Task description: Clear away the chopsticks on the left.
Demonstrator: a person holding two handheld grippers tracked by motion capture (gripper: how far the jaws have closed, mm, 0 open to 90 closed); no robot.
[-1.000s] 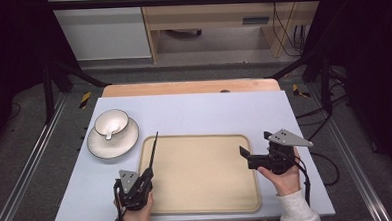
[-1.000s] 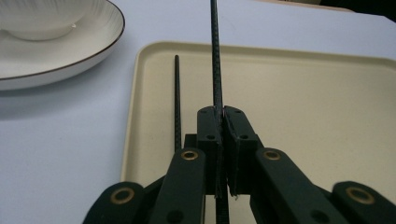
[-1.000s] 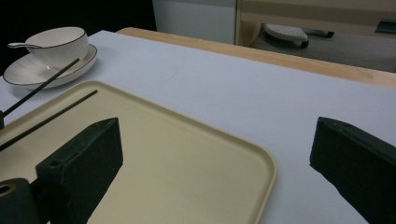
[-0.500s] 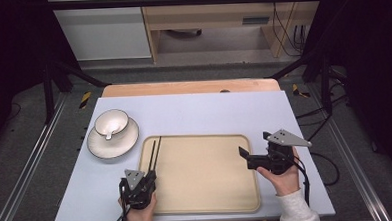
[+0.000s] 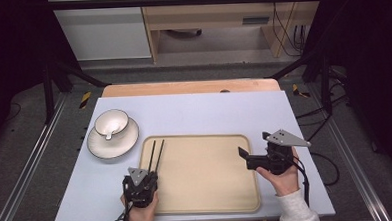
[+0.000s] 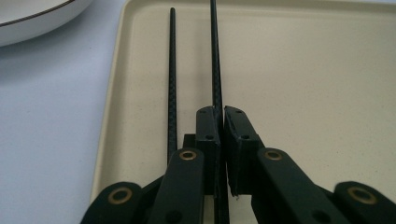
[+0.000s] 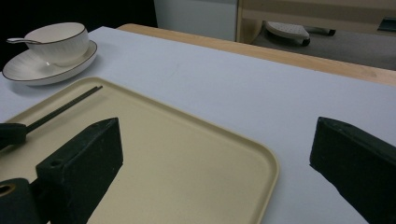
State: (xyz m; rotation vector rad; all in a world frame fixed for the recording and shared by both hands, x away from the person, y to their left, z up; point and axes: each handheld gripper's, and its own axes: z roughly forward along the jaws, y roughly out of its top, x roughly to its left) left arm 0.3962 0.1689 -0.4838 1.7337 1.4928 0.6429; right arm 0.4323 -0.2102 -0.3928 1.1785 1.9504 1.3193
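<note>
- Chopsticks (image 5: 156,153) are the work in hand: two thin black sticks along the left edge of the beige tray (image 5: 213,200), tips pointing away from the person, lying close together and nearly parallel.
- In the left gripper view one chopstick (image 6: 172,79) lies free on the tray floor just inside its left rim, while the other chopstick (image 6: 215,60) runs straight into the jaws.
- Left gripper (image 5: 141,185) sits low over the near left corner of the tray; its jaws are pressed together on the butt end of that second stick, with barely a sliver of gap between the pads.
- Judging by this, the step is the laying down of the second stick beside the first; whether its far end already rests on the tray I cannot tell.
- The next move, as I judge it, calls for lowering the held stick flat, then easing the jaws apart without nudging either stick, since they lie so near each other and such sticks roll easily.
- Right gripper (image 5: 266,160) is held above the right part of the tray, well apart from the sticks; in the right gripper view its jaws stand wide, with nothing between them.
- Beyond the tray's left corner stands a white saucer (image 5: 99,147) carrying a cup (image 5: 112,122), a spoon (image 7: 17,41) in it, untouched by either tool.
</note>
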